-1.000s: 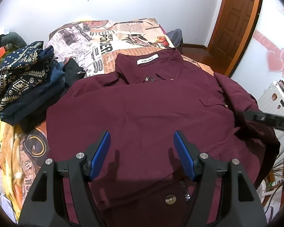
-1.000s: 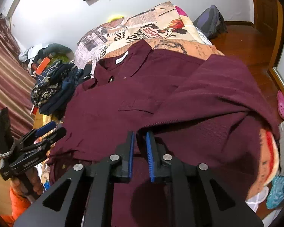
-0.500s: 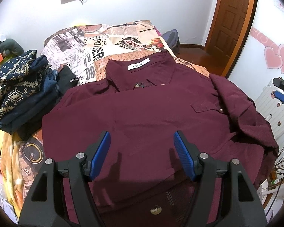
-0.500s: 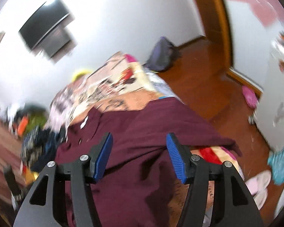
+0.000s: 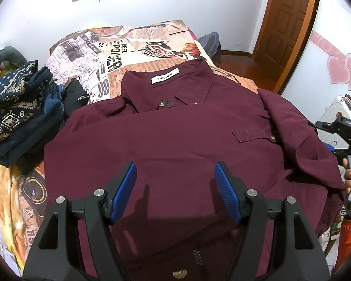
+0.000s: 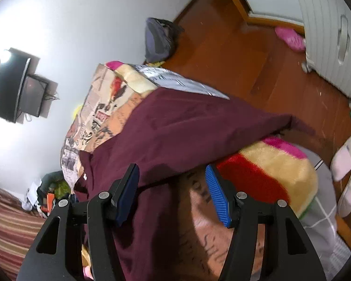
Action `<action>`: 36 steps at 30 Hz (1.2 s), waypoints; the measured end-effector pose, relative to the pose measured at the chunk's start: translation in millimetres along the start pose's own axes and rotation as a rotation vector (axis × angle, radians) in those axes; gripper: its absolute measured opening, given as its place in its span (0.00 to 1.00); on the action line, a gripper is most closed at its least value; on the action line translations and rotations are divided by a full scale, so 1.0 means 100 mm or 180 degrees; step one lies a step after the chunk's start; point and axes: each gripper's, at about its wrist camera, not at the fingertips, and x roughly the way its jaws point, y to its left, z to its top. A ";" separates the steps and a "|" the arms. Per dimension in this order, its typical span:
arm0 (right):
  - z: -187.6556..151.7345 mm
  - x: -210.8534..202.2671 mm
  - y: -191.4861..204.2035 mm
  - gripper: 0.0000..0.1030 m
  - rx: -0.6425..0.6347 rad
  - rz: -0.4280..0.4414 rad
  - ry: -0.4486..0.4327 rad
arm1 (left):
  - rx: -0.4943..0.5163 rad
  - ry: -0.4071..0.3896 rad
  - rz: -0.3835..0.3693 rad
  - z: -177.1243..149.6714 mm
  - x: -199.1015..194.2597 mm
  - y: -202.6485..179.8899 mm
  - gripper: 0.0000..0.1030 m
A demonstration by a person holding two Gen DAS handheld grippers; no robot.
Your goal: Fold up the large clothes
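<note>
Shirt: we keep the maroon shirt (image 5: 175, 145) flat on the bed (image 5: 119, 53), ready for folding.
Left gripper (image 5: 175, 190): fingers wide apart, holding nothing.
Right gripper (image 6: 172, 193): fingers likewise spread, empty.

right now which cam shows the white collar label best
Left wrist: the white label sits in plain sight inside the maroon shirt collar. The right wrist view shows only the shirt's side, no label.

The right gripper (image 6: 172, 193), pinched shut on the maroon shirt (image 5: 175, 145) a second ago, has let go (jaws now wide apart) and swung toward the bed's edge.
</note>
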 end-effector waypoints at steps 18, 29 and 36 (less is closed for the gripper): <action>0.26 -0.04 0.27 0.10 -0.0623 -0.0215 -0.0428 | -0.0066 -0.0034 0.0053 -0.02 -0.03 0.08 0.66; 0.01 -0.82 1.53 0.08 -0.1799 0.0335 -0.0869 | -0.0205 -0.0261 0.0048 -0.08 -0.33 0.30 0.66; -0.47 -0.99 2.33 0.08 -0.2423 0.0905 -0.0725 | -0.0345 -0.0429 0.0062 -0.19 -0.58 0.55 0.66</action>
